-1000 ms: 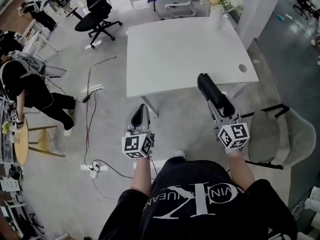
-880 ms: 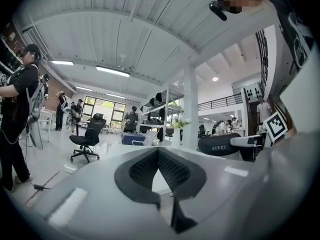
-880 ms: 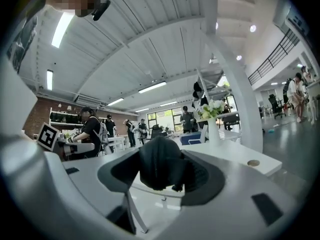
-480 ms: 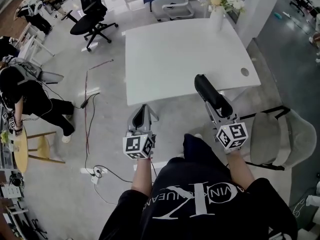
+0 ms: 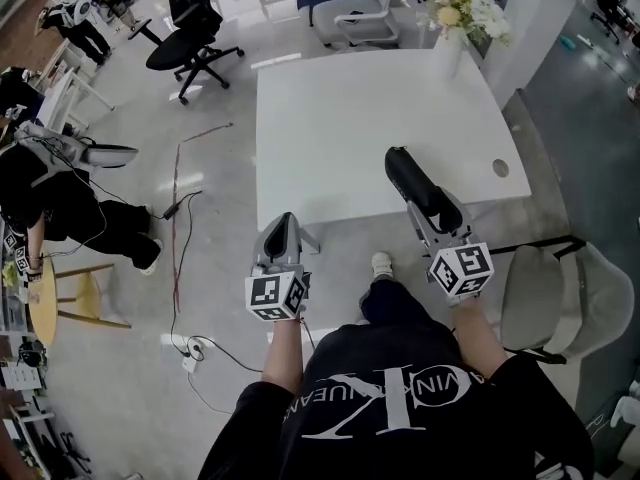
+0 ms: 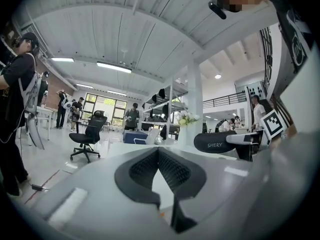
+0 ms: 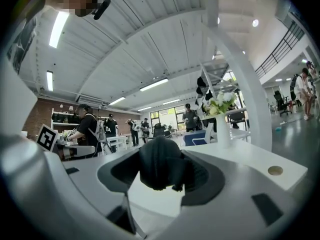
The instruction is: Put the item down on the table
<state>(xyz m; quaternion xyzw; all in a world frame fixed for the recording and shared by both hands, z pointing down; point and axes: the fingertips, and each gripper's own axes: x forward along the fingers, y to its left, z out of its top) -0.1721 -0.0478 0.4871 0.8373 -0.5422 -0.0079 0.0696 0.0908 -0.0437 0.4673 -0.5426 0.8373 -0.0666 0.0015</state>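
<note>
A black oblong case [image 5: 414, 188] is held in my right gripper [image 5: 430, 212], which is shut on it. In the head view the case hangs over the near edge of the white table [image 5: 350, 118], above its surface. From the right gripper view the case [image 7: 161, 163] fills the gap between the jaws of that gripper [image 7: 162, 173], with the table [image 7: 250, 159] beyond. My left gripper [image 5: 280, 234] is shut with nothing in it, just short of the table's front edge. The left gripper view has its jaw tips [image 6: 159, 152] meeting and the case [image 6: 222, 142] off to the right.
A white vase of flowers [image 5: 455, 23] stands at the table's far right corner, and a cable hole [image 5: 501, 168] sits near its right edge. A grey chair [image 5: 560, 288] is at my right. Cables [image 5: 180, 208] and a person [image 5: 50, 203] are on the floor to the left.
I have stepped towards the table, so it sits closer under both grippers. The case now reaches over the table's front edge. Both grippers keep their hold unchanged.
</note>
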